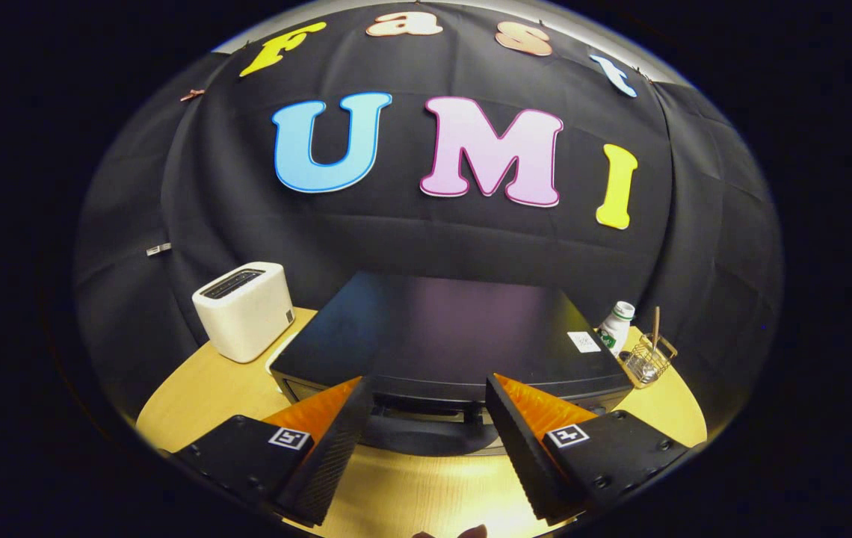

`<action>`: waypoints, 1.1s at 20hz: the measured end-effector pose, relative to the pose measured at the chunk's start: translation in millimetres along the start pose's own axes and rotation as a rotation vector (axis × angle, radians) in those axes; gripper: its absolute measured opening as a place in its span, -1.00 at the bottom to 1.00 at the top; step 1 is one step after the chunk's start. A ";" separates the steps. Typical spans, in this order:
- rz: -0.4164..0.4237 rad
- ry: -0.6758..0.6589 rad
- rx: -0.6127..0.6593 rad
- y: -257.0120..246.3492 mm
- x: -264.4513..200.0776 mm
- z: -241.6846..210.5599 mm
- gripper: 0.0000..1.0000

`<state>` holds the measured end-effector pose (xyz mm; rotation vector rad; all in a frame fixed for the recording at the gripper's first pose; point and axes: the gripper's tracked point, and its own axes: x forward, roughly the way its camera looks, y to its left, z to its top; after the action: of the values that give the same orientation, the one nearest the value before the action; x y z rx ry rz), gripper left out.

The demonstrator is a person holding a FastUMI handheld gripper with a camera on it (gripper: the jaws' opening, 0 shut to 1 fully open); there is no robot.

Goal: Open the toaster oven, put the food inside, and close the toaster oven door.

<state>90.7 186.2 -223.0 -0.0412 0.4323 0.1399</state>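
Fingers spread, empty, before toaster oven; wire basket (utensils inside) beside it.

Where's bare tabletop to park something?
Bare table lies under the open gripper, before the oven, and left of it, before the toaster. It is crowded right of the oven: bottle and wire basket.

Black cloth wall hangs behind a light wooden table, brightly lit from above.

We note a pale wooden table, carrying toaster oven, white toaster, white bottle, wire basket, gripper fingers spread apart above.
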 end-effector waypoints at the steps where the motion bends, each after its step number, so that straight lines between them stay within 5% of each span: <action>1: -0.005 0.021 -0.004 -0.5 3.5 -7.0 0.97; 10: -0.030 0.090 0.098 2.4 -4.2 -26.8 0.97; 22: -0.040 0.149 0.025 10.0 -66.6 -96.2 0.98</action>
<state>-10.5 181.0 -282.3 -0.0361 0.5815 0.0920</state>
